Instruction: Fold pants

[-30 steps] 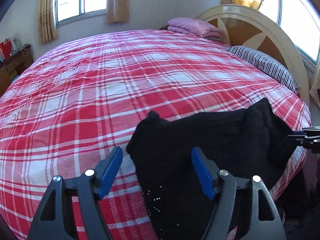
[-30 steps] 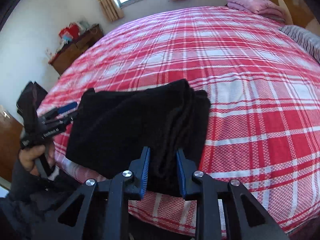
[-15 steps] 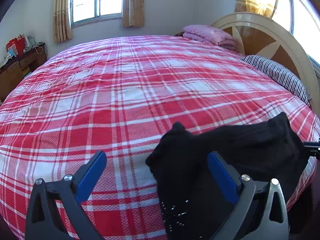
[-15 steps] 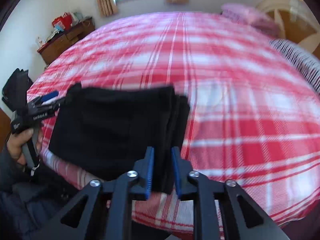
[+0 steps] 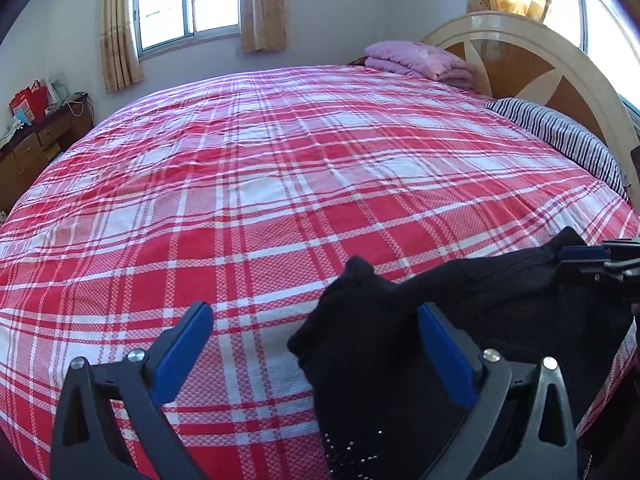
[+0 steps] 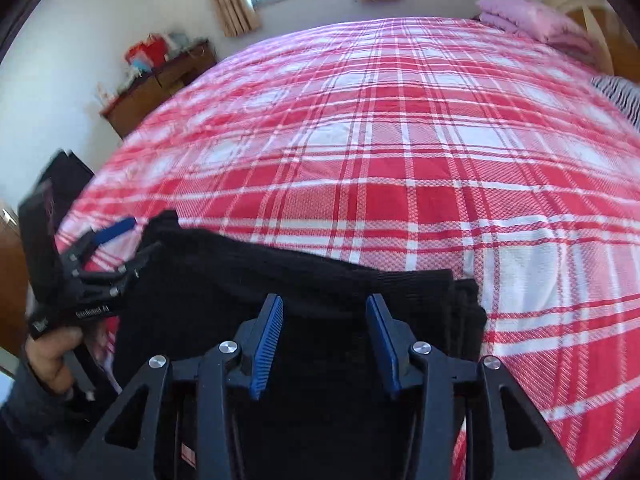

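**Both grippers open over the folded pants**

Now the black pants (image 6: pixel 328 312) lie folded in a thick bundle at the near edge of the bed (image 5: pixel 280 184), on the red and white checked cover. In my right wrist view the stacked layers of the fold show on the right side of the bundle, and the dark cloth reaches down under my tool.

My right gripper (image 6: pixel 326 344) is open. Its two blue pads (image 6: pixel 266 344) stand apart over the pants and hold nothing; whether they touch the cloth under them, I cannot tell.

My left gripper (image 5: pixel 316 356) is wide open too. One blue pad is over the bare checked cover, the other is over the black fabric, and one corner of the pants sticks up between them. It grips nothing. In the right wrist view I see this same gripper at the left end of the bundle, with my hand (image 6: pixel 52 356) around its handle.

Farther on the bed, a pink folded blanket (image 5: pixel 420 60) and a striped pillow (image 5: pixel 560 136) lie beside the round headboard (image 5: pixel 532 64). A wooden dresser (image 6: pixel 156 88) stands at the wall under the window (image 5: pixel 184 0).
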{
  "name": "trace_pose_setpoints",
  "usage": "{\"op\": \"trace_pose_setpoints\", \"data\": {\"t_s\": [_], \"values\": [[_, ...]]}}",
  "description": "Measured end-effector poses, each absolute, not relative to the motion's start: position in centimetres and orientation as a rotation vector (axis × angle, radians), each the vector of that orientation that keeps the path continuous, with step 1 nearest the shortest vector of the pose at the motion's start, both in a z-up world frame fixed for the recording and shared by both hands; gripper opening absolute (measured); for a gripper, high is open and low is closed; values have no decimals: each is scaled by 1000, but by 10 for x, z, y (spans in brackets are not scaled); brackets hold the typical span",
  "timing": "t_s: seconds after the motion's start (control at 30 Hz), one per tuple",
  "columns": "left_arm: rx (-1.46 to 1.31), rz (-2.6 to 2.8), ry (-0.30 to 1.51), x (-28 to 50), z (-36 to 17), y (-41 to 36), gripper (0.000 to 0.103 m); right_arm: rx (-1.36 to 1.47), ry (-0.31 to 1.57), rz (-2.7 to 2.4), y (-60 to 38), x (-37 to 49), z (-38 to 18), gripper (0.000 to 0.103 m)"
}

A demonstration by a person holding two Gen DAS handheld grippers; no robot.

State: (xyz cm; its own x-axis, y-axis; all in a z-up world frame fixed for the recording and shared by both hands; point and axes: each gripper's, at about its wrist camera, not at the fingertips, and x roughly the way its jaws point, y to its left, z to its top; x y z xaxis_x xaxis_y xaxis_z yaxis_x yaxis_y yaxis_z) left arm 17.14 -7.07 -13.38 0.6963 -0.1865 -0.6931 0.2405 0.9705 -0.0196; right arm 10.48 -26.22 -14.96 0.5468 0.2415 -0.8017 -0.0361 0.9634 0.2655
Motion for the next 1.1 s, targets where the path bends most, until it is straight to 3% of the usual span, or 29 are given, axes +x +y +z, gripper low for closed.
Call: {"op": "trace_pose_setpoints", "data": {"t_s": [0.3, 0.5, 0.77, 1.1], "values": [[90, -253, 766, 157, -124, -72, 103, 121, 911, 232, -243, 49, -115, 51], [97, -317, 771, 132, -118, -77, 103, 36, 961, 262, -232, 4, -130, 53], [148, -347, 853, 131, -147, -94, 103, 54, 969, 270, -241, 5, -149, 53], [152, -343, 855, 120, -143, -89, 103, 76, 951, 289, -240, 8, -134, 53]]}}
